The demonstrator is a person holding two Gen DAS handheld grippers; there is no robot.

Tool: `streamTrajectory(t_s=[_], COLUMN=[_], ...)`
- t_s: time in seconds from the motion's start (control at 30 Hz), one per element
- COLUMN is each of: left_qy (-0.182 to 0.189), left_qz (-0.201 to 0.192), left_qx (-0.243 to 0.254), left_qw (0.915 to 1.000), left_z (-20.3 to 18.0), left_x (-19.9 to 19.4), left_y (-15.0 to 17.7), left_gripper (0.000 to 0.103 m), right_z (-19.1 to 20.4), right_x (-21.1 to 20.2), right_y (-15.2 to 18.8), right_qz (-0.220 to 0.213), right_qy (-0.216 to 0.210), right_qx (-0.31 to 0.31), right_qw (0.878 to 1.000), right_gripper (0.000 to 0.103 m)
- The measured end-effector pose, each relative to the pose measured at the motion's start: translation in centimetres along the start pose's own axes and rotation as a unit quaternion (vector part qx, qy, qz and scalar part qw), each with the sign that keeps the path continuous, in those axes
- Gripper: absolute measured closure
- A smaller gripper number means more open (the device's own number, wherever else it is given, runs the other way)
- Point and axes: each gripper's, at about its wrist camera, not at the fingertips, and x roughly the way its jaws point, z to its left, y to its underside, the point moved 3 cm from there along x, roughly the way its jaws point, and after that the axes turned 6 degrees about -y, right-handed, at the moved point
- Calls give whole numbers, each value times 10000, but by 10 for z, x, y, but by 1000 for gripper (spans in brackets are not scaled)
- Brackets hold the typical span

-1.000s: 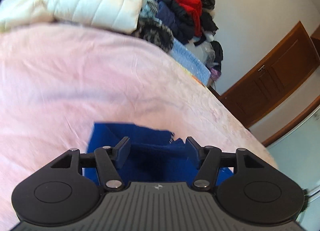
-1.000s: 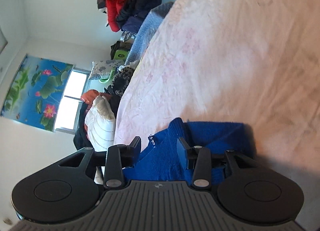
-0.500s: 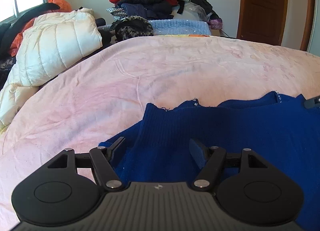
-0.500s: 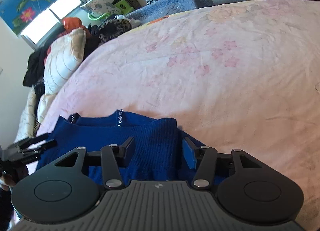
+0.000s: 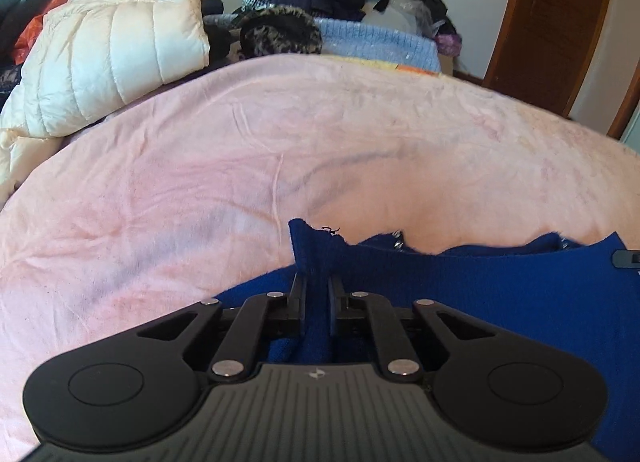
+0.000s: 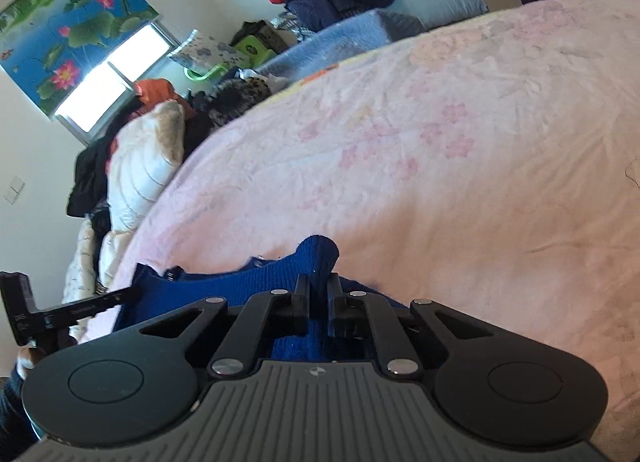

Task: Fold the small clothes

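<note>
Both tools clamped on blue sweater (image 5: 500, 294) on bed.
Left tool (image 5: 317, 294) closing, pinching raised fold at one corner; right tool (image 6: 318, 296) pinching bunched opposite corner. Spread flat on pink bedspread (image 5: 240, 166), near edge.

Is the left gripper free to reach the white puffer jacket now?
Probably not: the left gripper is closing on the blue knit garment, and the white puffer jacket lies across the pink bedspread.

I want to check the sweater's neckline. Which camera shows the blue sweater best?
The left wrist view: the blue sweater spreads wide there, its jagged top edge visible. The right wrist view shows only a narrower strip and the bunched fold pinched in its claw.
</note>
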Motion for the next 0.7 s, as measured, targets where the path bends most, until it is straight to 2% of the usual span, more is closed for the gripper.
streamTrajectory(t_s=[0.03, 0.13, 0.2, 0.27, 0.3, 0.33, 0.37, 0.4, 0.43, 0.47, 0.53, 0.6, 0.63, 0.7], left_qy=[-228, -397, -515, -858, -970, -950, -783, -565, -318, -190, -323, -547, -380, -72], left_qz=[-18, -139, -273, -651, -927, -1154, -1439, -1669, -1744, -1621, -1176, -804, -951, -819], left_qx=[181, 299, 361, 374, 293, 208, 135, 119, 236, 441, 792, 897, 632, 193], left_qw=[9996, 9987, 9977, 9935, 9905, 9885, 9864, 9843, 9839, 9856, 9894, 9912, 9927, 9964], left_z=[-2, -8, -10, -13, -15, -19, -26, -35, -49, -62, -85, -88, -81, -66], left_x=[8, 5, -9, -34, -49, -61, -74, -82, -84, -79, -56, -30, -24, -16], left_y=[3, 6, 5, 4, 5, 8, 12, 18, 24, 29, 39, 49, 56, 57], left_gripper=[93, 89, 84, 76, 58, 29, 16, 8, 8, 8, 8, 7, 7, 3], right_z=[-6, -9, -6, 1, 9, 20, 31, 43, 53, 64, 81, 87, 85, 81], right_x=[7, 11, 7, -4, -12, -20, -26, -29, -27, -21, -4, 14, 21, 17], right_y=[4, 13, 13, 13, 13, 15, 19, 24, 30, 37, 53, 69, 77, 88], right_qz=[120, 19, -9, -59, -135, -213, -272, -291, -230, -128, 130, 440, 543, 290], right_qy=[58, 80, 122, 223, 312, 411, 426, 319, 207, 160, 297, 658, 862, 755], right_qx=[80, 167, 194, 150, -10, -243, -459, -618, -716, -845, -1303, -1713, -1936, -2236], right_qw=[9999, 9998, 9997, 9996, 9994, 9986, 9977, 9971, 9970, 9962, 9909, 9820, 9758, 9713], right_gripper=[92, 90, 84, 83, 83, 83, 82, 77, 73, 67, 64, 68, 69, 69])
